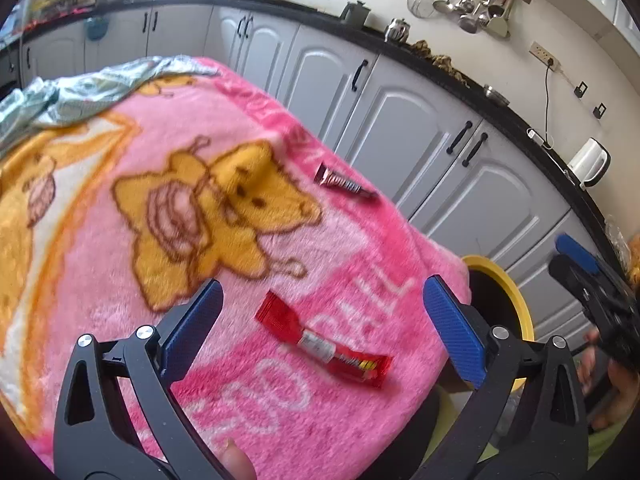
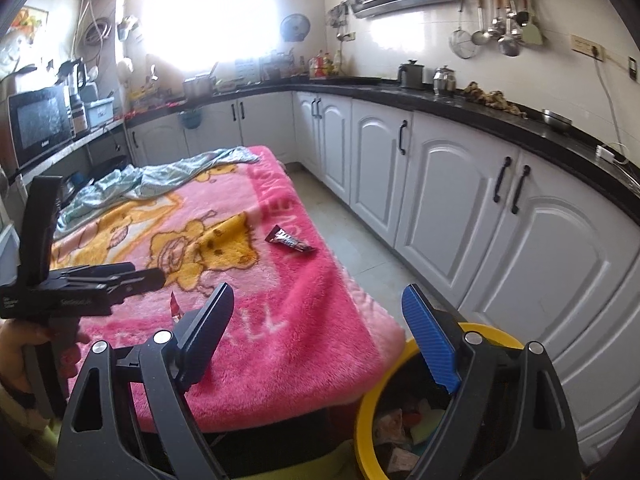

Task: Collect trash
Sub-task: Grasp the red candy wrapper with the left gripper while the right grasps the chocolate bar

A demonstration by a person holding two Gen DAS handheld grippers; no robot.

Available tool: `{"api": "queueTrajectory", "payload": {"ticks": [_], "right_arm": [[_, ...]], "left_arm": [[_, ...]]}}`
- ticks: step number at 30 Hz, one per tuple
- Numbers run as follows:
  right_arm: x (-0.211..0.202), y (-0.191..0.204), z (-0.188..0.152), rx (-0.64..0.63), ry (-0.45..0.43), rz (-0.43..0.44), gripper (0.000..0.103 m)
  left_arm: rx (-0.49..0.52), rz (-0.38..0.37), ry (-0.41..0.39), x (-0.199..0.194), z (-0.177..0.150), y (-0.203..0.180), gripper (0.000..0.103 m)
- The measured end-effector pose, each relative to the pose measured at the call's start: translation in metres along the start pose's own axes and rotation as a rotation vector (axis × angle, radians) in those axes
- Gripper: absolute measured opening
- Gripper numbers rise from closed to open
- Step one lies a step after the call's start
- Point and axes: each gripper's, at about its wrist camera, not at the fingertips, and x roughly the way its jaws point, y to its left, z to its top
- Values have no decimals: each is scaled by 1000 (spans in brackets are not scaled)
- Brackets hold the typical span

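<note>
Two wrappers, red wrapper (image 1: 322, 346) and dark wrapper (image 1: 345, 184), lie on blanket (image 1: 120, 320); both tongs spread, empty.

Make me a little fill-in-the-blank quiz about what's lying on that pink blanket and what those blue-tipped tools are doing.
1. The red wrapper lies on the ____ blanket.
2. The bin beside the table has a ____ rim.
3. The left gripper has its fingers ____, holding nothing.
4. Counting the dark wrapper, ____ wrappers lie on the blanket.

Missing words: pink; yellow; open; two
</note>
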Motion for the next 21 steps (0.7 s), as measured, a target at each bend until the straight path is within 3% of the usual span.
{"api": "queueTrajectory", "payload": {"ticks": [6,11,17,21], "right_arm": [[47,4,15,-28,44,29,83],[102,10,27,-81,126,39,83],[171,23,43,-194,216,61,83],[212,31,49,-251,278,76,73]], "left_arm": [[-68,-72,88,14,-18,16,92],[-78,-124,146,31,-29,10,72],[-123,-99,192,51,-32,12,62],[-114,-63,174,56,-31,14,51]]}}
